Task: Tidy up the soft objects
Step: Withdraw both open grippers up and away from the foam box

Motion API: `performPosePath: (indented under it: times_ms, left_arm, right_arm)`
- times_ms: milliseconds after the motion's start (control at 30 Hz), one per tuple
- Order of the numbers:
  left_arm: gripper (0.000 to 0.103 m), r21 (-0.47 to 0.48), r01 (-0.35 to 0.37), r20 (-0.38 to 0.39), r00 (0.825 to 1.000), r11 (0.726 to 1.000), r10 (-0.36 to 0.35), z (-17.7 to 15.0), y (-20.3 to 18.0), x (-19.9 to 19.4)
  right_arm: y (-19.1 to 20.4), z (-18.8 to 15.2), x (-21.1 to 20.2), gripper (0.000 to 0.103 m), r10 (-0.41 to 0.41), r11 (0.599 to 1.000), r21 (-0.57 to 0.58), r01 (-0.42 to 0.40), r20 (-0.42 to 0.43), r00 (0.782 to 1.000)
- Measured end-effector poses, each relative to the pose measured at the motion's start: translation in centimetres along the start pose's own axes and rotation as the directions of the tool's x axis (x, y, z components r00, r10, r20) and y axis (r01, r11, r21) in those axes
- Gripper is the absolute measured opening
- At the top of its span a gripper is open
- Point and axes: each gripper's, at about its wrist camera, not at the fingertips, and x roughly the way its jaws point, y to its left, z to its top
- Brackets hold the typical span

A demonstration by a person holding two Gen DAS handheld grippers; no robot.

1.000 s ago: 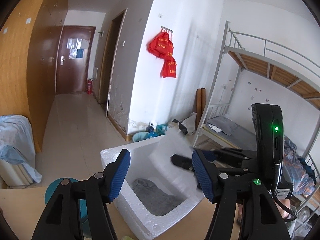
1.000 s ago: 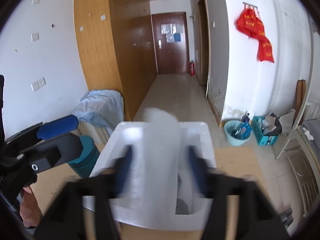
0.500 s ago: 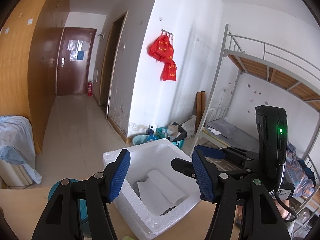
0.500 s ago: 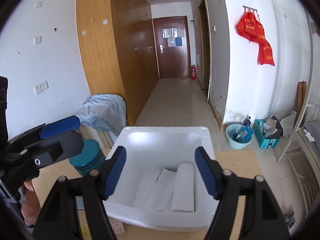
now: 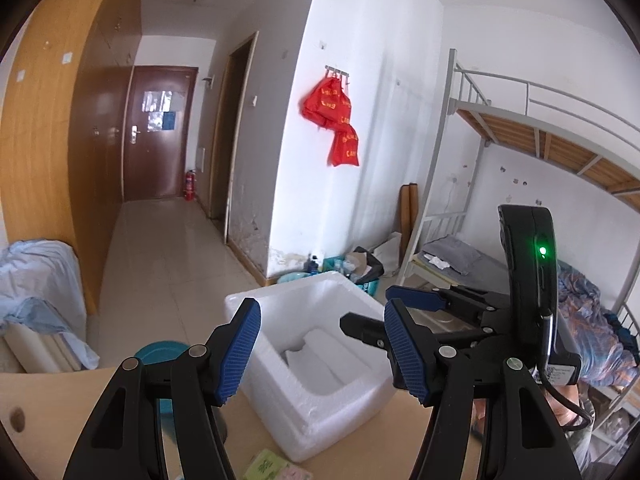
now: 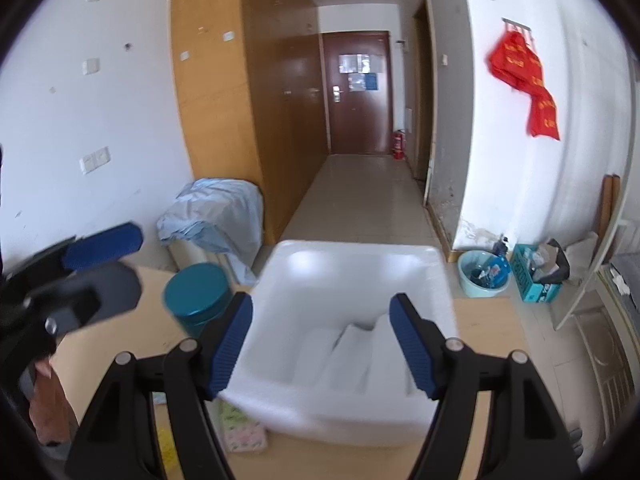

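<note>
A white foam box [image 5: 320,396] stands on the wooden table [image 5: 48,408]; it also shows in the right wrist view [image 6: 360,268]. A white folded foam sheet [image 5: 320,360] lies inside it, seen too in the right wrist view [image 6: 360,356]. My left gripper [image 5: 322,354] is open and empty, above the box's near left side. My right gripper [image 6: 322,346] is open and empty, just in front of the box; it shows in the left wrist view [image 5: 384,314] over the box's right rim.
A teal round tin [image 6: 198,294] stands left of the box. Green and pink packets [image 6: 240,428] lie on the table by the box's near corner. Beyond the table are a hallway, a blue basin [image 6: 484,276] and a bunk bed [image 5: 520,200].
The white foam sheet my right gripper held has dropped into the box, covering the grey cloth. My right gripper opened and pulled back slightly. The left gripper stayed open.
</note>
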Motion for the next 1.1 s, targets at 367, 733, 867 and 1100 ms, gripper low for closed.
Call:
performPosePath:
  times_ms: [367, 733, 867, 1100]
  left_arm:
    - [0.066, -0.013, -0.105, 0.002, 0.994, 0.994, 0.105, -2.0, -0.2, -6.7]
    - [0.074, -0.055, -0.207, -0.007, 0.978, 0.977, 0.207, -6.5, -0.7, -13.3]
    - [0.078, -0.077, -0.223, -0.009, 0.975, 0.972, 0.223, -8.1, -0.7, -14.7]
    - [0.09, -0.11, -0.248, -0.02, 0.969, 0.962, 0.247, -11.2, -0.3, -16.7]
  right_arm:
    - [5.1, -3.5, -3.3, 0.075, 0.096, 0.993, -0.066, -0.097, -0.015, 0.995]
    - [8.2, -6.9, -5.4, 0.075, 0.146, 0.982, -0.11, -0.151, -0.046, 0.988]
    - [9.1, -8.2, -5.9, 0.075, 0.166, 0.978, -0.118, -0.172, -0.057, 0.984]
    - [11.0, -10.3, -5.6, 0.075, 0.181, 0.972, -0.134, -0.193, -0.099, 0.978]
